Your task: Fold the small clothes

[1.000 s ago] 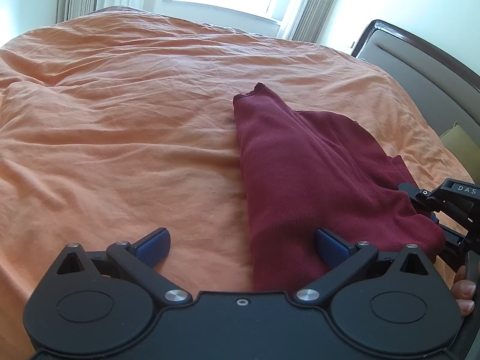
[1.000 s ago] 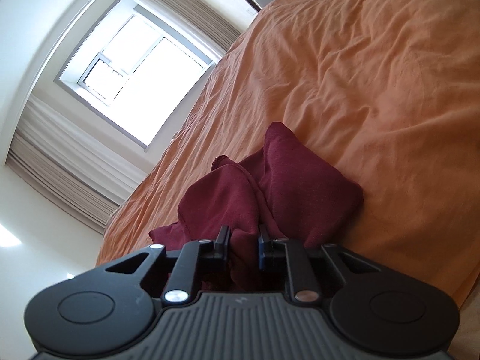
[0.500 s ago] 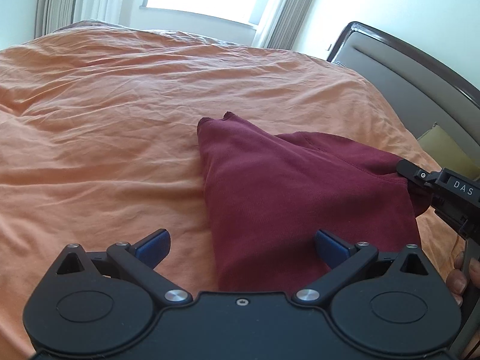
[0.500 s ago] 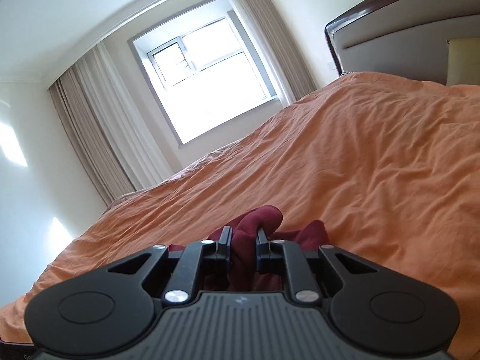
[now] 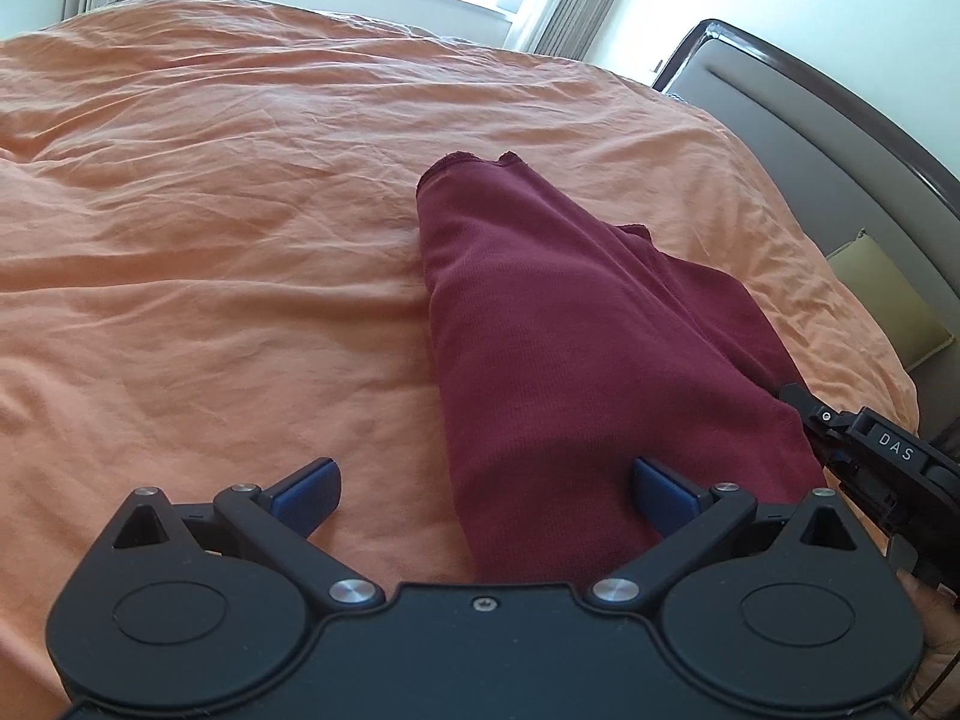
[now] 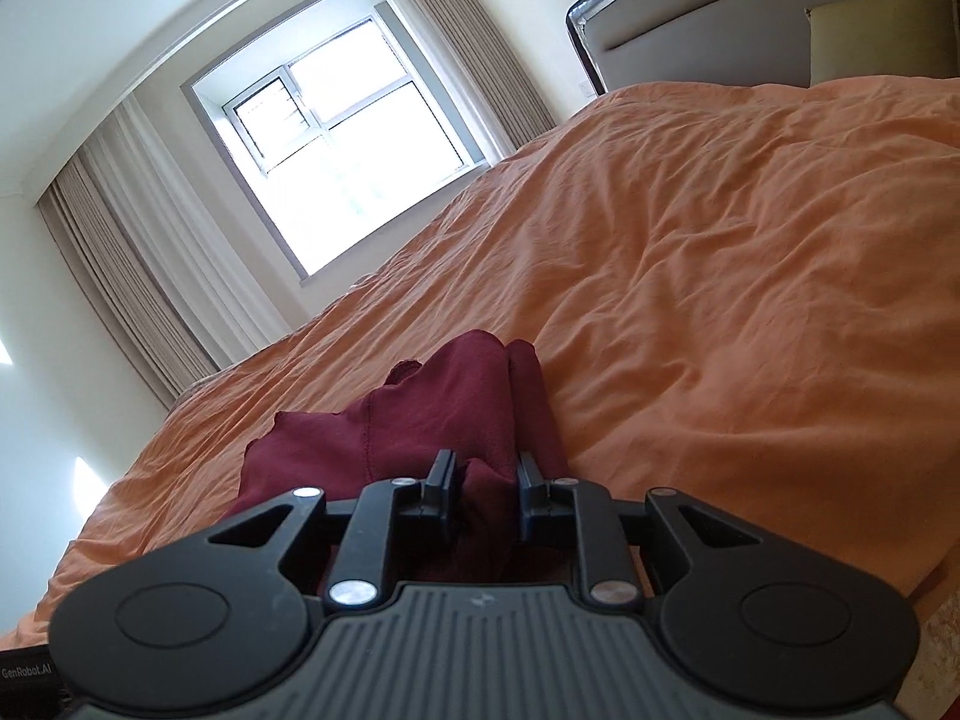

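A dark red garment [image 5: 576, 348] lies on the orange bedspread [image 5: 210, 240], stretched from the near edge toward the middle of the bed. My left gripper [image 5: 483, 495] is wide open over the garment's near end, its blue pads on either side and not touching the cloth. My right gripper [image 6: 483, 474] is shut on a bunched near edge of the garment [image 6: 432, 420]; it also shows in the left wrist view [image 5: 864, 456] at the garment's right side.
A dark padded headboard [image 5: 840, 156] runs along the right of the bed, with an olive pillow [image 5: 888, 294] against it. A bright window [image 6: 348, 138] with curtains is on the far wall. The bedspread is wrinkled.
The right gripper has lowered the held edge back toward the bed and its view has tilted. The garment lies flatter and longer. The left gripper stays open.
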